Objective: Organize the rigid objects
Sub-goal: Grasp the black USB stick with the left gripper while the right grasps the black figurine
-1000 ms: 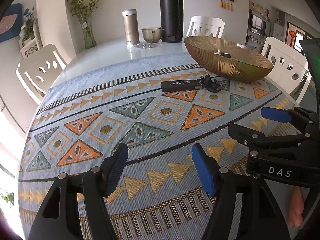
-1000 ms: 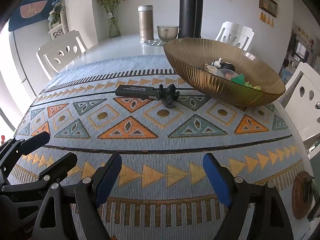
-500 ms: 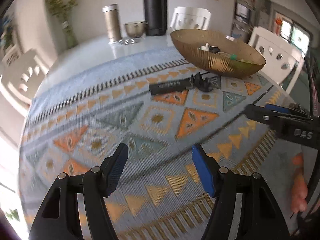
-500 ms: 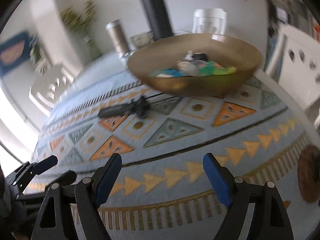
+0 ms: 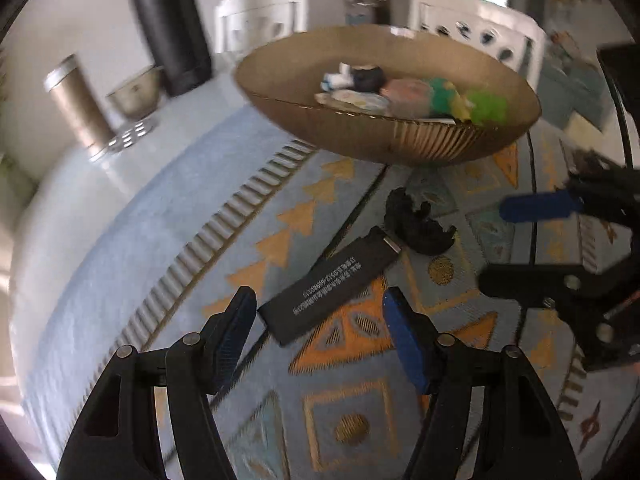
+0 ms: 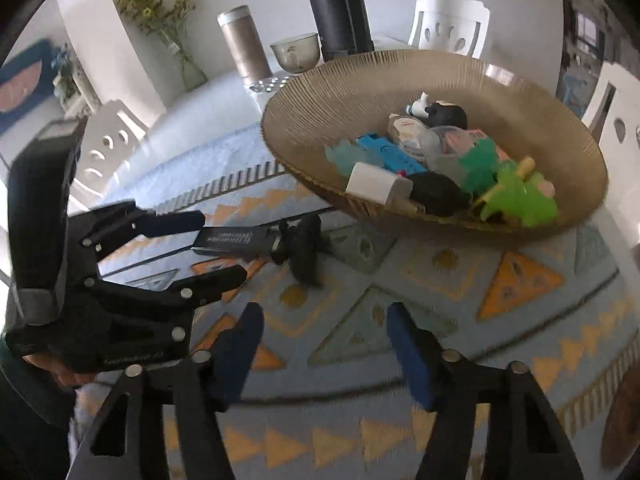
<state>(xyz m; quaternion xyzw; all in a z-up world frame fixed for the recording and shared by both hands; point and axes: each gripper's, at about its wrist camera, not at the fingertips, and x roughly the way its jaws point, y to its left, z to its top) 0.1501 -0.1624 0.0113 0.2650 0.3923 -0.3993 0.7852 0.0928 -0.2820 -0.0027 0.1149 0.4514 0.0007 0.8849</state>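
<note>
A flat black bar with white print (image 5: 330,282) lies on the patterned cloth, next to a small black crumpled object (image 5: 418,222). My left gripper (image 5: 320,330) is open, its jaws just short of the bar's near end. My right gripper (image 6: 324,344) is open and empty, above the cloth in front of the black object (image 6: 306,248); the bar also shows in the right wrist view (image 6: 236,240). The left gripper appears in that view (image 6: 218,246) around the bar's end. A gold ribbed bowl (image 6: 320,92) behind holds several small items.
A black flask (image 6: 336,4), a metal tumbler (image 6: 244,46), a small glass bowl (image 6: 296,52) and a vase of flowers (image 6: 176,28) stand at the table's far side. White chairs (image 6: 452,24) surround the table.
Both grippers have moved forward toward the bowl. The left one has closed in on the black bar; the right one now looks into the bowl from nearer. Both stay open.
</note>
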